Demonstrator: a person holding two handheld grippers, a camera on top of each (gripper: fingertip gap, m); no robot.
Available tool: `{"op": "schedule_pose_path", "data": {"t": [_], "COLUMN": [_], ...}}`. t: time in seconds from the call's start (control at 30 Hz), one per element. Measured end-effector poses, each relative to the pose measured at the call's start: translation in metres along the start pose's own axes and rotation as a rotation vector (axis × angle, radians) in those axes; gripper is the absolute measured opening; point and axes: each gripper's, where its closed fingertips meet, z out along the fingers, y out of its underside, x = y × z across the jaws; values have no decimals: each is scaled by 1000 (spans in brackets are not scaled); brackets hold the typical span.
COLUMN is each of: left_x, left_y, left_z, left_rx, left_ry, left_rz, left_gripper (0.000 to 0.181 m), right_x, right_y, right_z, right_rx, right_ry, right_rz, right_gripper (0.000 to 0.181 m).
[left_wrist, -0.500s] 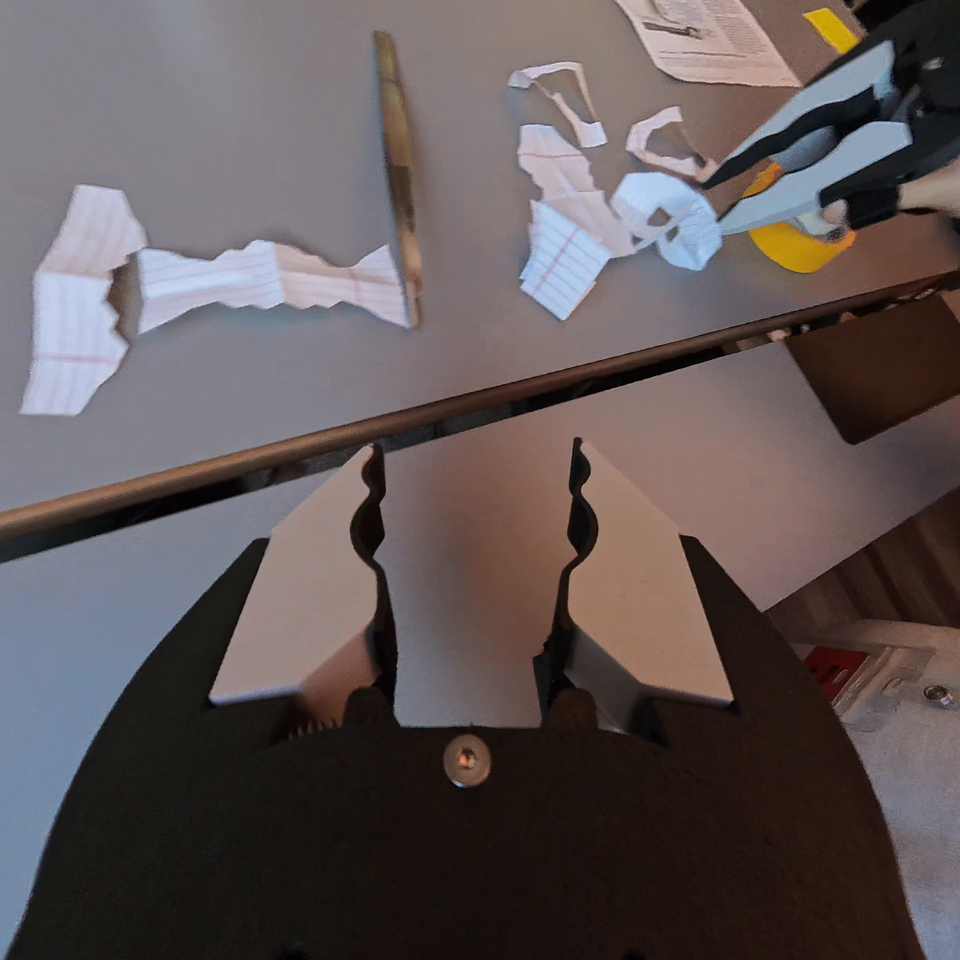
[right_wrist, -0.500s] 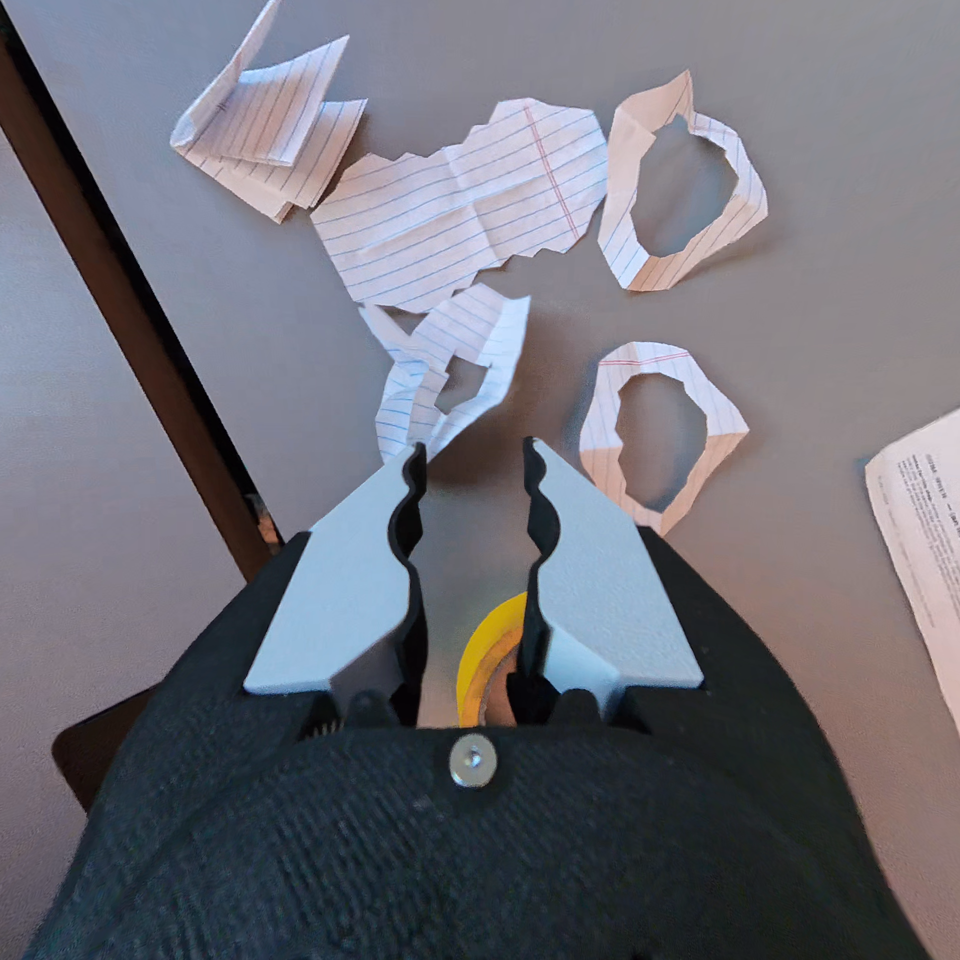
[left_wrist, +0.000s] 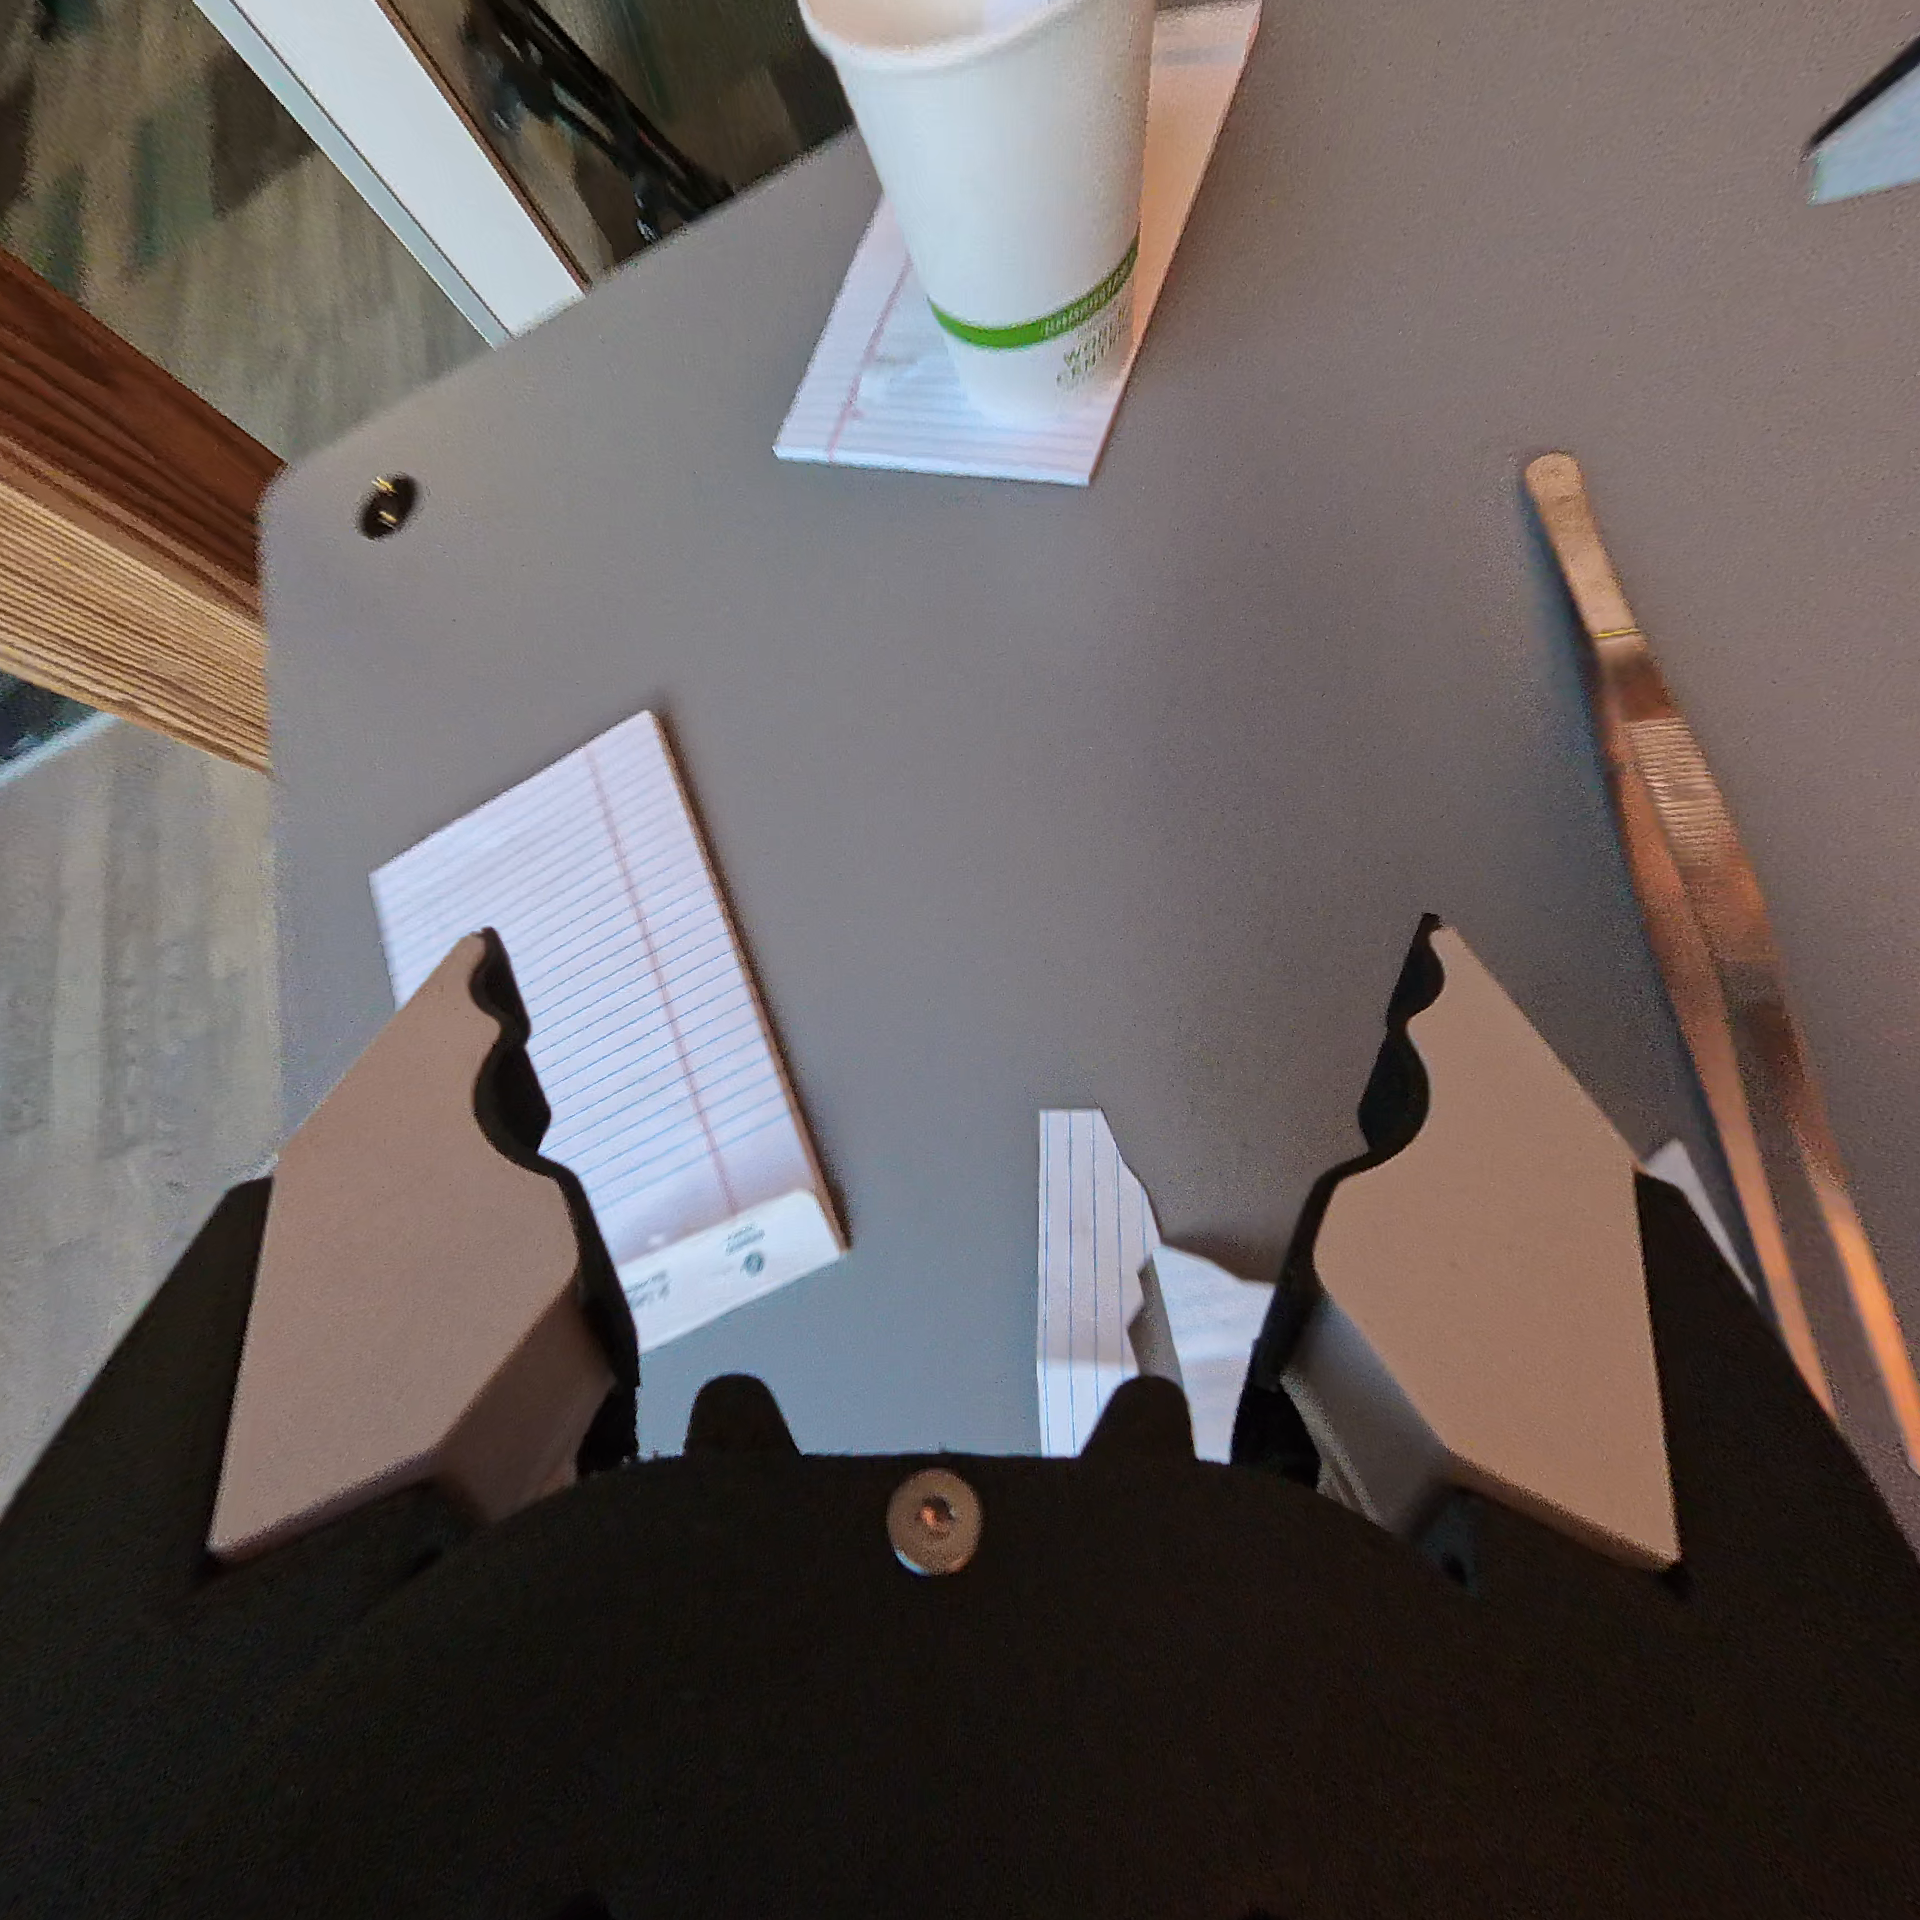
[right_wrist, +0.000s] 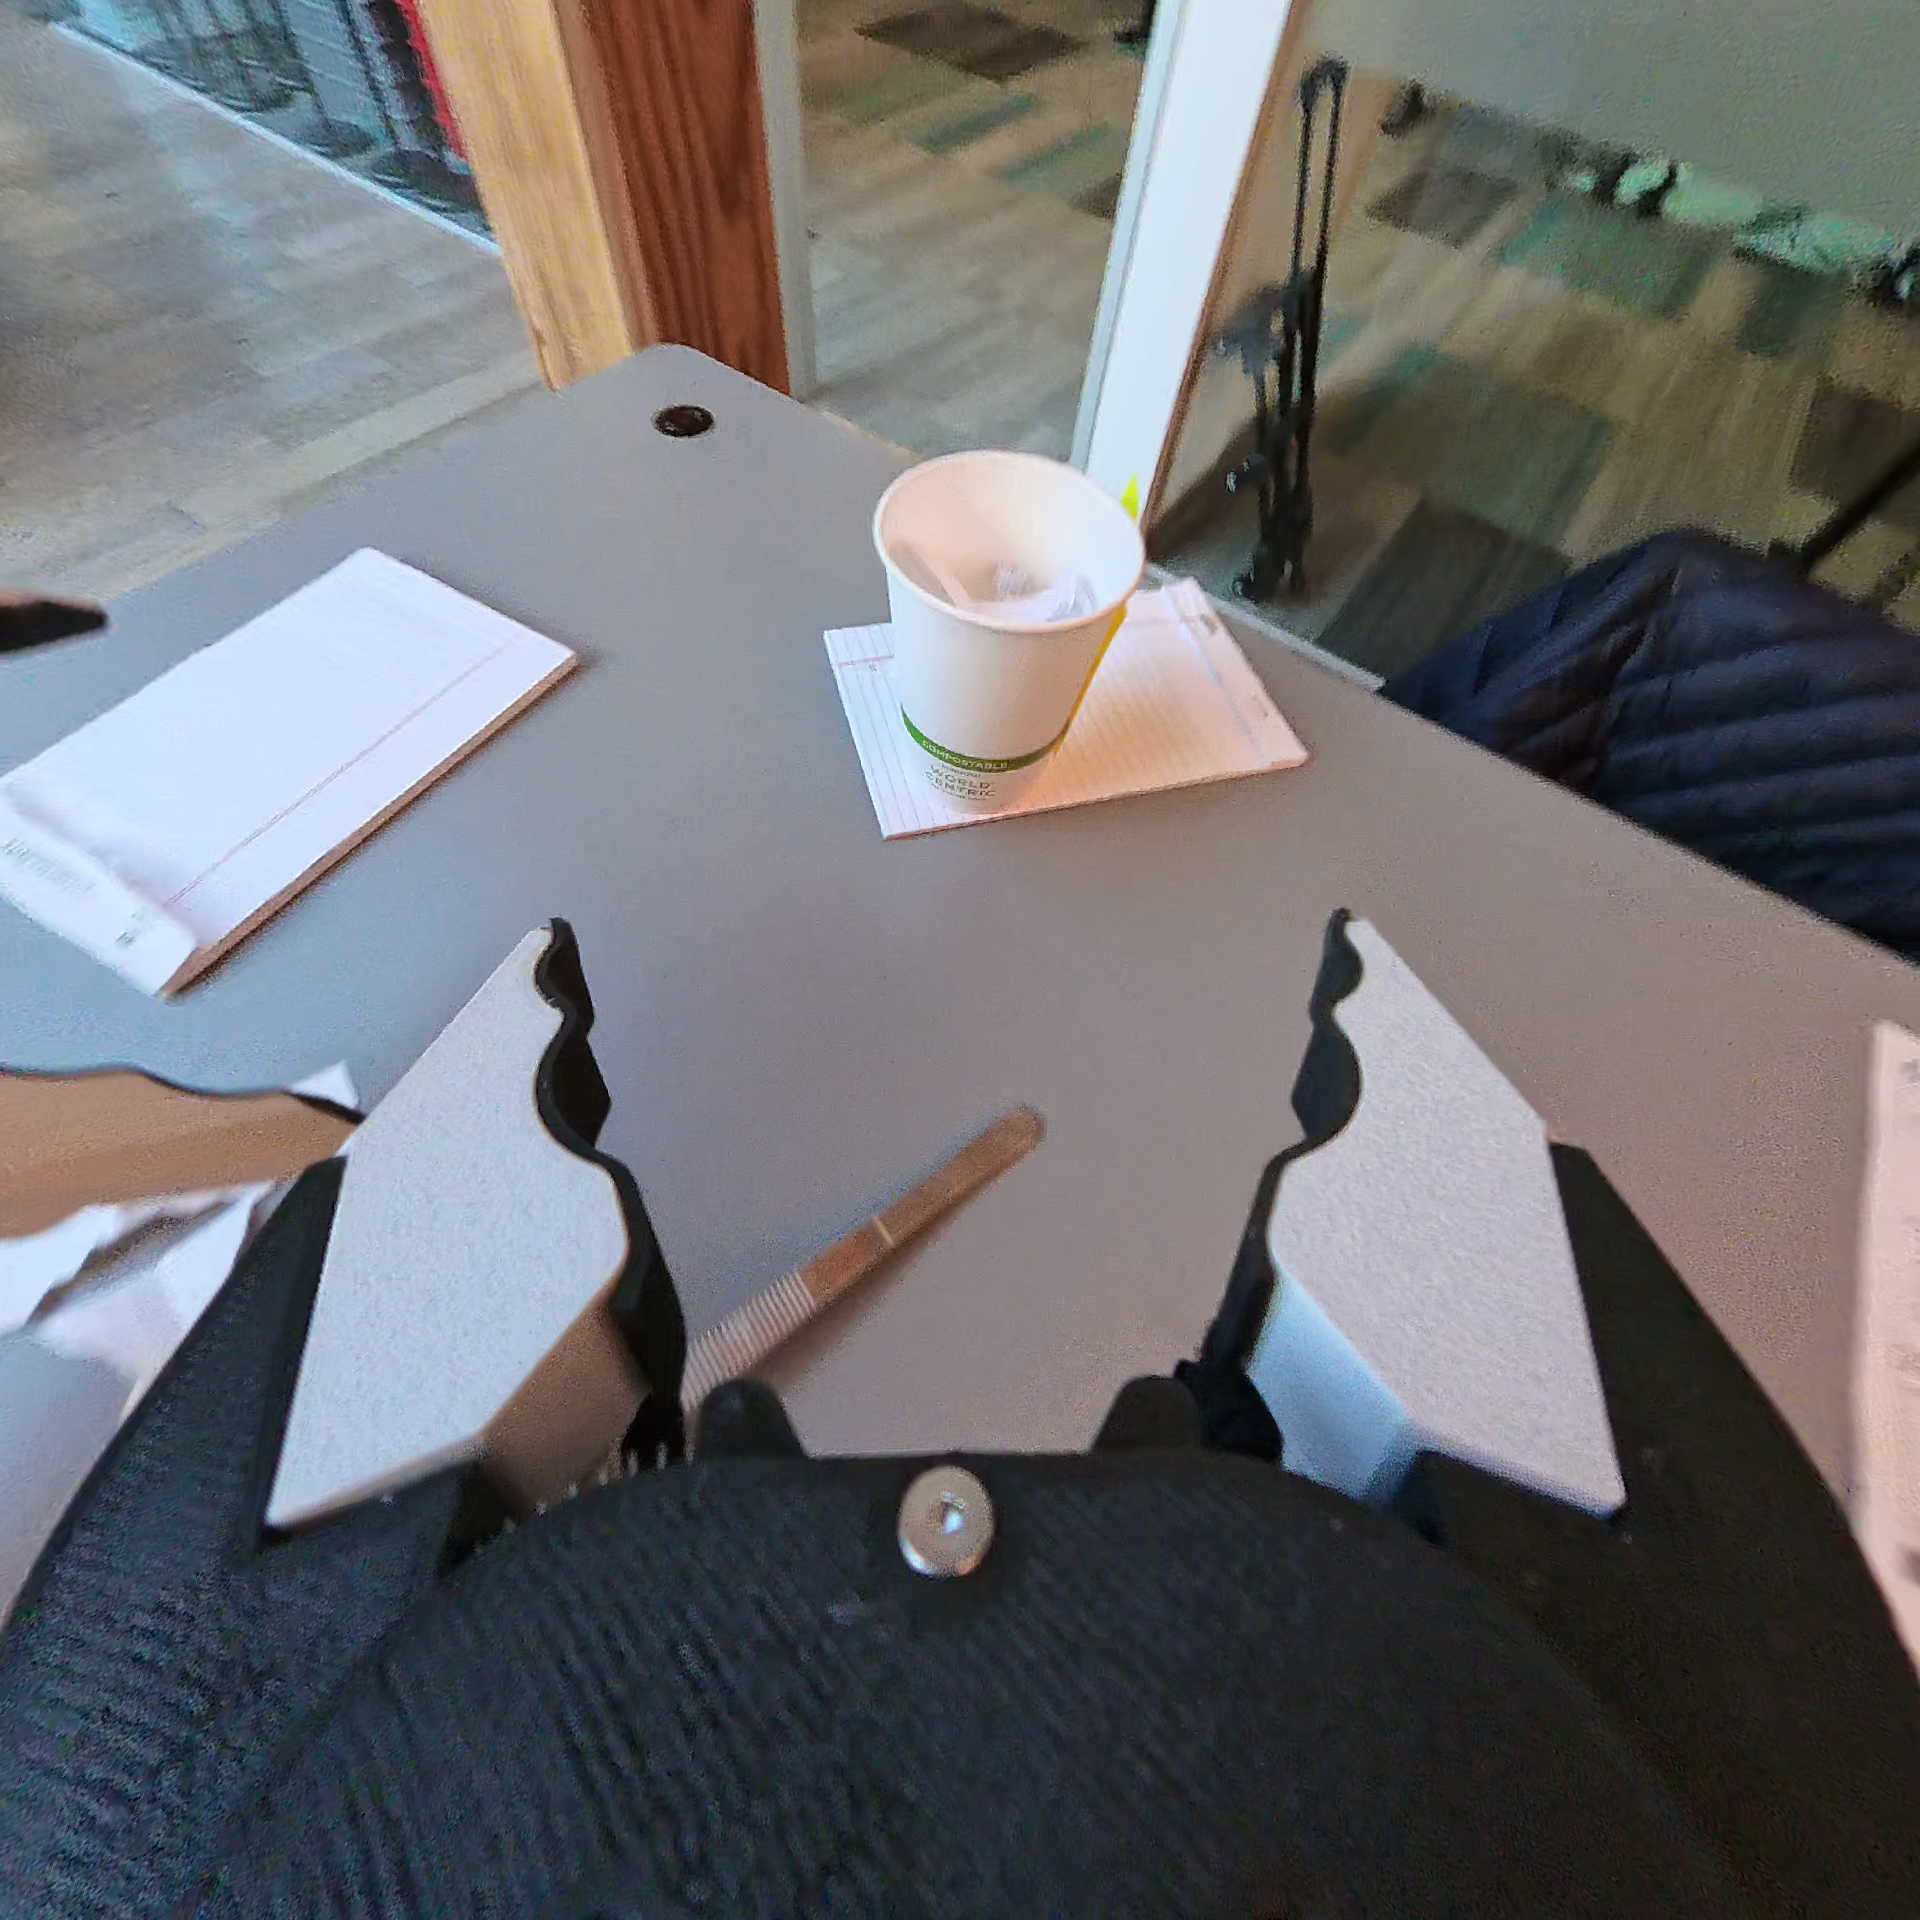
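The left gripper (left_wrist: 956, 945) hangs over the flat grey counter (left_wrist: 1039, 727) with its two pale fingers (left_wrist: 416, 1226) wide apart and nothing between them. Just under it, close to the right finger, lie torn pieces of white lined paper (left_wrist: 1086, 1278); I cannot count them, because the gripper body hides part of them. Under the left finger lies one long white lined notepad (left_wrist: 634, 977).

The right gripper (right_wrist: 945, 935) also has its two fingers (right_wrist: 457, 1236) spread wide and empty. Between them, nearer to the left finger, lies one pair of long metal tweezers (right_wrist: 883, 1226) flat on the counter, with its blunt end pointing away. In the left wrist view the same tweezers (left_wrist: 1662, 810) lie beside the right finger.

Farther off stands one white paper cup with a green band (right_wrist: 992, 644), upright on a second, smaller white lined notepad (right_wrist: 1153, 717). Inside the cup there are some pale scraps, too blurred to count. So there are two notepads and one cup. At the far corner the counter has one small round hole (right_wrist: 683, 420). Beyond the edge on the right lies one dark blue quilted jacket (right_wrist: 1704, 707).
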Motion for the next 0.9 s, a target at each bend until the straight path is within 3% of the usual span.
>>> {"op": "schedule_pose_path", "data": {"t": [0.2,0.4,0.47,0.6,0.7,0.9], "left_x": [5,4,5,7,7,7], "left_y": [12,21,20,15,14,14], "left_z": [72,108,114,120,120,119], "left_rx": [-1,-9,-31,-28,-25,-23], "left_ry": [140,190,220,235,234,231], "left_rz": [-56,-76,-109,-101,-103,-104], "left_gripper": [158,157,158,158,158,158], "right_x": [-16,-15,-13,-19,-18,-19], "right_y": [40,76,89,91,90,90], "right_z": [91,144,151,161,164,162], "right_rx": [-91,-252,-339,-355,-307,-290], "right_ry": [68,130,169,173,198,209], "right_rz": [79,137,133,254,256,264], "right_gripper": [134,137,138,143,153,151]}}
